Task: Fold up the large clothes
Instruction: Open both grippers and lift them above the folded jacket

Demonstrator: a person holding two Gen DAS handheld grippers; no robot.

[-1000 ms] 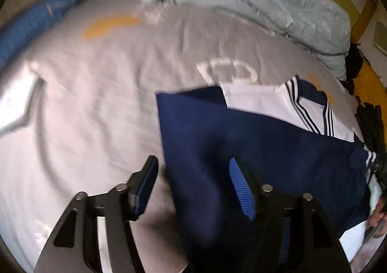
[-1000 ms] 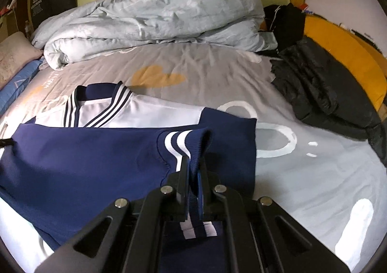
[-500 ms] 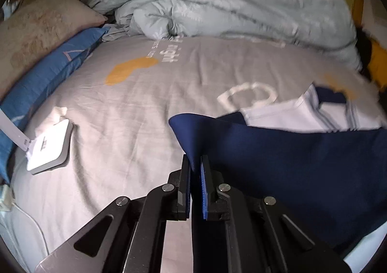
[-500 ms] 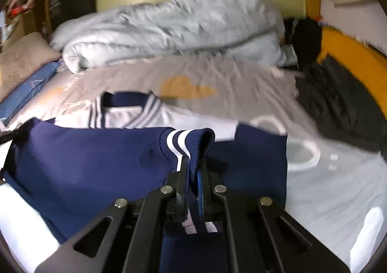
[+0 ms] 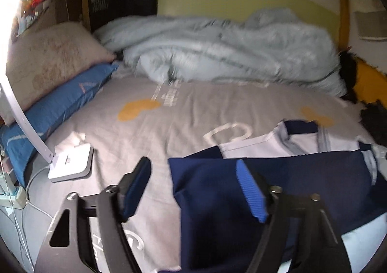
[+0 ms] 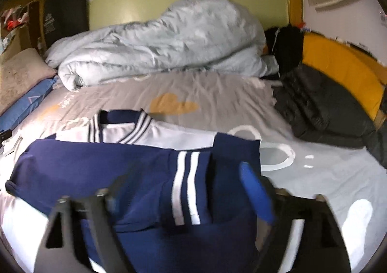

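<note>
A navy and white top with striped collar and cuffs lies on the grey bed sheet, its navy sleeves folded across the white body. It also shows in the right wrist view, where a striped cuff lies on top. My left gripper is open and empty, just above the garment's left folded edge. My right gripper is open and empty, over the striped cuff.
A crumpled pale blue duvet lies at the head of the bed. A beige pillow and a blue pillow lie at left, with a white lamp base. A dark jacket lies at right.
Both grippers were shut on the navy fabric half a second ago; both have opened and let go. The garment now lies folded on the sheet.
</note>
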